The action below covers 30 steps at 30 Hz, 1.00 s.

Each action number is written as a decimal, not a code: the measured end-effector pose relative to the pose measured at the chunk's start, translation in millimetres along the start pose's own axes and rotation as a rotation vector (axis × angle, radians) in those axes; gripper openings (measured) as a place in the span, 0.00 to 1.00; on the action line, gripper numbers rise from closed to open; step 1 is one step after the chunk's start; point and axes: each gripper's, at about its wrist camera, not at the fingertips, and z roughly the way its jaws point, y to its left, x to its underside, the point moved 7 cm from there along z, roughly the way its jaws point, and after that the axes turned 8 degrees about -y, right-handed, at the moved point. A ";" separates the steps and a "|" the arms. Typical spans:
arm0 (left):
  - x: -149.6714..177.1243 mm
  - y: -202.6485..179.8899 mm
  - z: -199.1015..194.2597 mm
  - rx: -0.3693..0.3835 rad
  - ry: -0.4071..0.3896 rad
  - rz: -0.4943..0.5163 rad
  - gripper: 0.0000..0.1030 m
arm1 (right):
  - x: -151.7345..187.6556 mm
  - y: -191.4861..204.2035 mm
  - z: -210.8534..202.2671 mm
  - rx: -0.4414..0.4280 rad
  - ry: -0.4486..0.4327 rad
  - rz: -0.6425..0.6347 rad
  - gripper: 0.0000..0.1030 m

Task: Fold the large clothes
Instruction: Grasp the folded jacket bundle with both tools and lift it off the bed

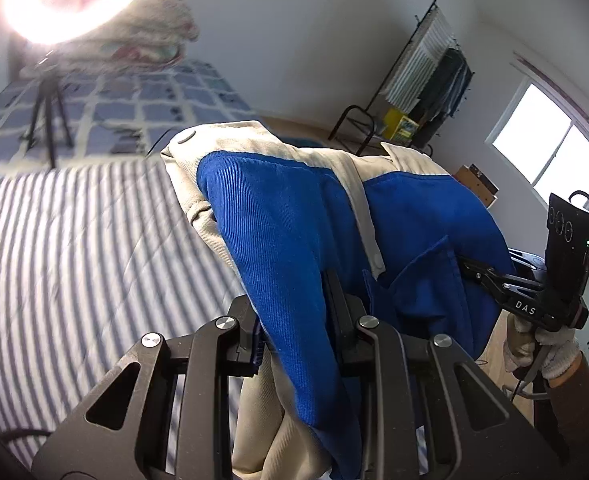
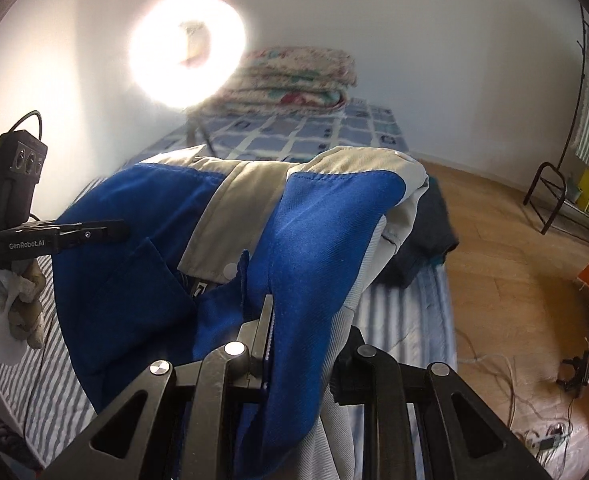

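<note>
A: Striped bedding (image 1: 74,248) fills your nine o'clock side in the left wrist view, with a checked blue quilt (image 1: 134,100) farther off toward eleven. What are you holding?

B: Your left gripper (image 1: 294,320) is clamped on the blue and beige jacket (image 1: 278,216); blue cloth is pinched between its fingers and beige fabric hangs down below them at six o'clock.

A: And the other one?

B: Your right gripper (image 2: 306,344) is closed on the same jacket (image 2: 318,240), gripping a blue fold with pale cloth trailing beneath. The garment is raised above the bed, bunched and draped between both tools.

A: Can each tool see the other?

B: Yes. From the left wrist, the right gripper (image 1: 470,268) sits at three o'clock, its tips against the blue cloth, held by a gloved hand (image 1: 542,348). From the right wrist, the left gripper (image 2: 110,232) shows at nine o'clock.

A: Farther out?

B: A dark garment (image 2: 426,232) lies on the bed at three o'clock just past the jacket. A ring light (image 2: 186,52) glares at eleven, with folded blankets (image 2: 294,80) at twelve. A clothes rack (image 1: 426,76) stands at two o'clock beside a window (image 1: 550,152).
</note>
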 end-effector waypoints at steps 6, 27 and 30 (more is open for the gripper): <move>-49.5 -3.4 56.5 0.036 -0.032 0.045 0.23 | -37.0 -51.9 33.0 0.018 -0.058 0.036 0.19; -145.9 36.7 214.3 -0.039 -0.077 0.041 0.22 | -111.8 -119.3 155.3 0.022 -0.095 0.085 0.19; -139.1 45.3 226.1 -0.057 -0.062 0.040 0.22 | -105.1 -122.7 171.4 0.013 -0.077 0.093 0.19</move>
